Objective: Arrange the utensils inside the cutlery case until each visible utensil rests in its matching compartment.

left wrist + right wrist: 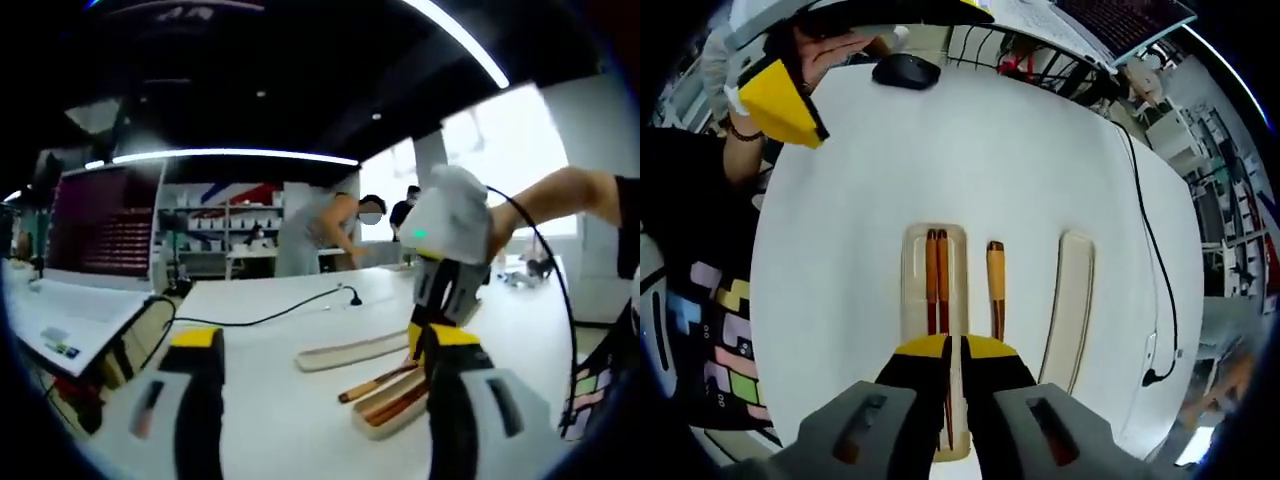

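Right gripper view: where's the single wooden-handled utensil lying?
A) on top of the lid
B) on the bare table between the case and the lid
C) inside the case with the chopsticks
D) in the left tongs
B: the wooden-handled utensil lies on the table, apart from the case holding the chopsticks, short of the lid.

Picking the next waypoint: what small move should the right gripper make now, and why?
Probably lift the right gripper clear of the case. Its fingers look nearly closed over the two chopsticks already lying in the case, while the wooden-handled utensil lies on the table between case and lid, next to fetch.
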Motion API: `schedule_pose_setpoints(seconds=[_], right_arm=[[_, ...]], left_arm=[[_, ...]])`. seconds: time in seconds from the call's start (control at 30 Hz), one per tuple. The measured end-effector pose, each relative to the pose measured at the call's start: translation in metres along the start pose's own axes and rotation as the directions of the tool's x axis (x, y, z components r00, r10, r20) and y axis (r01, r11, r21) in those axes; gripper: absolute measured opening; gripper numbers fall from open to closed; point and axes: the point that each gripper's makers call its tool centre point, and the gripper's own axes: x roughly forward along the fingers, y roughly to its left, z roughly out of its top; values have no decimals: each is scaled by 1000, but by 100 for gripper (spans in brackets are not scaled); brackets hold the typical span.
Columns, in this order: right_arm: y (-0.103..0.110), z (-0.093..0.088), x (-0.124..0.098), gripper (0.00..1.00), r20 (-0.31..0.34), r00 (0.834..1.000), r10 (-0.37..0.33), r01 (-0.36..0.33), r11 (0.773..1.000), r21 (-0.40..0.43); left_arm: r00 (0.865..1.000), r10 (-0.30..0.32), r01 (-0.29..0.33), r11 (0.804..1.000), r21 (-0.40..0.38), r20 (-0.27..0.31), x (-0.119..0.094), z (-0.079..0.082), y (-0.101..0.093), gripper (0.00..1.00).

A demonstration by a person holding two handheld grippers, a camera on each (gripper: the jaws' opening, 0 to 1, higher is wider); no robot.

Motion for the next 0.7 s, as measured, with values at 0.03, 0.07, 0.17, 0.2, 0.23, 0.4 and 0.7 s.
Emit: schedule_pose_setpoints(seconds=[0.03,0.07,0.17,0.2,0.23,0.4,0.7], right_arm=[[-2,-1,-3,3,5,1000,-8,8,1000,3],[-3,0,-6,3,25,1000,-8,8,1000,-3],[-7,4,-15,3,89,996,-17,16,1000,9],[-10,5,-18,3,109,994,-29,29,1000,6],[-13,4,-21,4,120,992,-43,43,999,4],[-25,-10,-28,6,124,989,-80,77,997,33],[-40,-47,-33,11,79,991,-106,96,988,118]], left_arm=[[1000,3,-3,1000,2,-7,1,-2,0,87],[1000,5,-5,1000,2,-12,1,-3,0,87],[1000,2,-2,1000,-4,-27,2,-5,-1,86],[1000,-1,1,1000,-7,-31,2,-6,-2,85],[999,-3,3,1000,-10,-32,3,-6,-3,85],[999,-9,8,1000,-17,-44,4,-8,-5,82],[993,-122,121,989,-89,-5,26,2,-23,75]])
